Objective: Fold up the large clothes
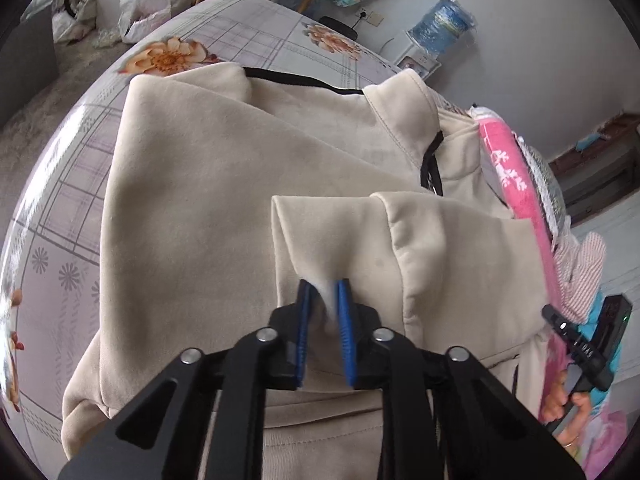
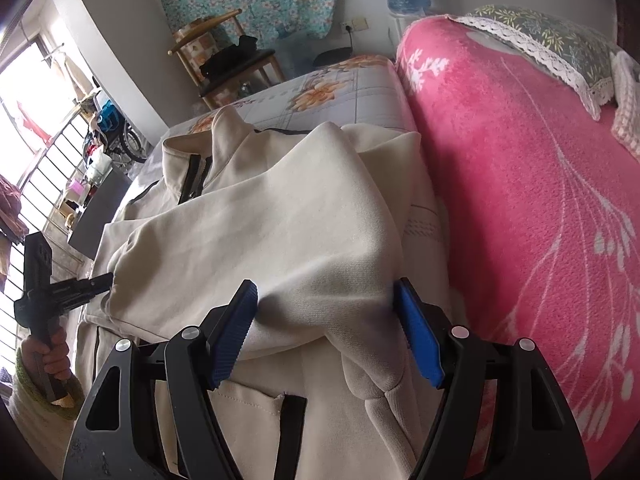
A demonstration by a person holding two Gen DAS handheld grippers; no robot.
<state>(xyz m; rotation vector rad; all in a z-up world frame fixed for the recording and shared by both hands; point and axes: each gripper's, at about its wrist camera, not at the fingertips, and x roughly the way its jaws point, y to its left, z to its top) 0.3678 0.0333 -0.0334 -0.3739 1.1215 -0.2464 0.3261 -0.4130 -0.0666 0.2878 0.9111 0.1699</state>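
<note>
Lying under everything is the bed (image 1: pixel 72 184), its sheet printed with a pale grid and orange flowers, and along its far side in your right wrist view runs a pink blanket (image 2: pixel 520 184) with a white sprig pattern. On the sheet, just beside that blanket, you have the beige jacket (image 1: pixel 192 208) spread out, collar and dark zipper (image 2: pixel 194 176) toward the far end. One sleeve (image 2: pixel 260 232) is folded across the chest, its cuff (image 1: pixel 328 232) near the middle of the body.

Your right gripper (image 2: pixel 325 300) sits over the folded sleeve's upper part with its blue pads (image 2: pixel 416 332) standing well apart; cloth bulges between them, touching the pads, but they are not pinching it. Your left gripper (image 1: pixel 323 300) has its pads nearly together, clamped on a small tuck of fabric at the cuff's edge, with the cloth rising into a ridge between them. Your left hand (image 2: pixel 52 354) shows at the frame edge of the right wrist view, wrapped round the handle.
</note>
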